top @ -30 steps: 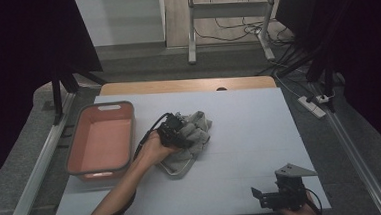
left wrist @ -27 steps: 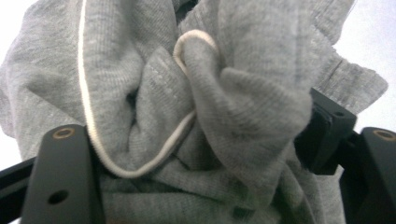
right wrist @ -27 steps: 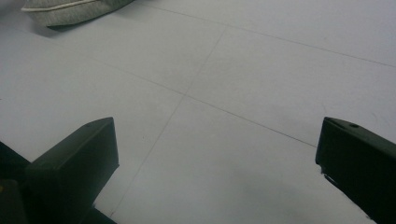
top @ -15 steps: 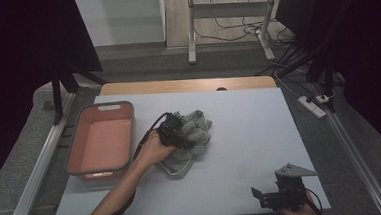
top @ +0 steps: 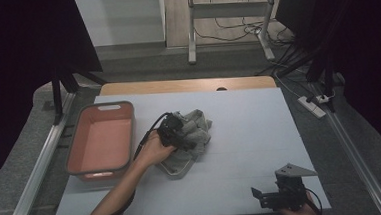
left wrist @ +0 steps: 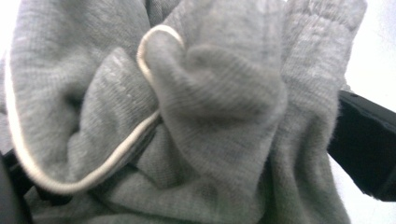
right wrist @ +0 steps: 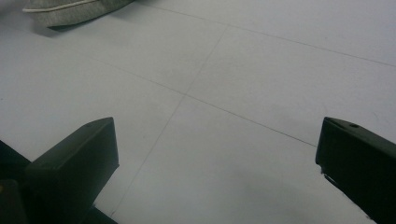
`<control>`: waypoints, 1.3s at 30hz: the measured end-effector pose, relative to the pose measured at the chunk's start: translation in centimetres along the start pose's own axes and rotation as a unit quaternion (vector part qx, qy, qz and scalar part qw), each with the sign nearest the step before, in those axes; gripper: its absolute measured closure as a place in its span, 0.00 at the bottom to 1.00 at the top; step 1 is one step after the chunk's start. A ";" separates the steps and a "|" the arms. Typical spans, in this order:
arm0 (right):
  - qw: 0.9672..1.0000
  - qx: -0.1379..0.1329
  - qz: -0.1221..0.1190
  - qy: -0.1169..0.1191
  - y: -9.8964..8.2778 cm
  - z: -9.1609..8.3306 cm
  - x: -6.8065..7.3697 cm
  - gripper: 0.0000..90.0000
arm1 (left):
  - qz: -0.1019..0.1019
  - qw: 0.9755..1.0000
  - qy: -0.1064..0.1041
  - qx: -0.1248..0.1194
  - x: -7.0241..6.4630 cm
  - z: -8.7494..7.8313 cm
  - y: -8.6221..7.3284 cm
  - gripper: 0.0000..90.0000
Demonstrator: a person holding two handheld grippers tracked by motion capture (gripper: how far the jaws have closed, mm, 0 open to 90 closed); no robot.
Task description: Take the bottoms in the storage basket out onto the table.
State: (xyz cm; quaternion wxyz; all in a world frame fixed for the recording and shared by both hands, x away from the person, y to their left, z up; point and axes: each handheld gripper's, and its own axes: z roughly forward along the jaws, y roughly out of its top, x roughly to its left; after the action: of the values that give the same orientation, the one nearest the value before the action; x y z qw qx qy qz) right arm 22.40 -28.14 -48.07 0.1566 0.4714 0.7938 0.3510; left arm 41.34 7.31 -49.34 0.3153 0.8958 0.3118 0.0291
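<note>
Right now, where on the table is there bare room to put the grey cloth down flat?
The widest bare patch of the table lies right of the grey cloth, out to the table's right edge and down to the right gripper. It is crowded at the left, where the left gripper sits on the cloth beside the pink bin, whose inside is free.

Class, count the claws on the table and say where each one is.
2. The left claw sits on the grey garment near the table's middle, beside the red tub; the right claw rests near the front right corner.

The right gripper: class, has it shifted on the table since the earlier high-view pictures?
No. The right gripper sits by the near right corner of the white table, as before, jaws open.
</note>
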 end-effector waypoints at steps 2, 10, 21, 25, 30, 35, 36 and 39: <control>1.000 0.000 -0.001 0.000 0.0 0.0 0.0 0.00 | 0.002 1.000 0.004 -0.002 -0.1 -0.1 0.0 0.00; 1.000 0.000 -0.001 -0.001 0.0 0.0 0.0 0.00 | 0.017 1.000 0.013 -0.013 -0.2 -0.3 -0.3 0.00; 1.000 0.001 -0.002 -0.001 0.0 0.1 0.1 0.00 | 0.020 0.999 0.011 -0.042 -0.3 -1.4 -0.6 0.00; 1.000 0.001 -0.003 -0.001 0.0 0.1 0.1 0.00 | 0.026 0.998 0.008 -0.059 -0.3 -1.9 -0.7 0.00; 1.000 0.002 -0.003 -0.001 0.0 0.1 0.1 0.00 | 0.031 0.997 0.006 -0.069 -0.3 -2.3 -0.8 0.00; 1.000 0.002 -0.003 -0.001 0.0 0.1 0.1 0.00 | 0.024 0.997 0.003 -0.079 -0.3 -2.7 -1.1 0.00; 1.000 0.002 -0.003 0.000 0.0 0.1 0.1 0.00 | 0.026 0.996 0.003 -0.081 -0.3 -2.8 -1.2 0.00; 1.000 0.002 -0.003 0.000 0.0 0.1 0.1 0.00 | 0.031 0.996 0.007 -0.085 -0.4 -3.0 -1.4 0.00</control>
State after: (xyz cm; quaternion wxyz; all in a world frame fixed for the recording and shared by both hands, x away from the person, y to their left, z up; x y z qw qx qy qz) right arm 22.44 -28.05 -48.11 0.1570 0.4698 0.7955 0.3490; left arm 39.49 9.52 -47.73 0.3872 0.8748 0.2825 0.0712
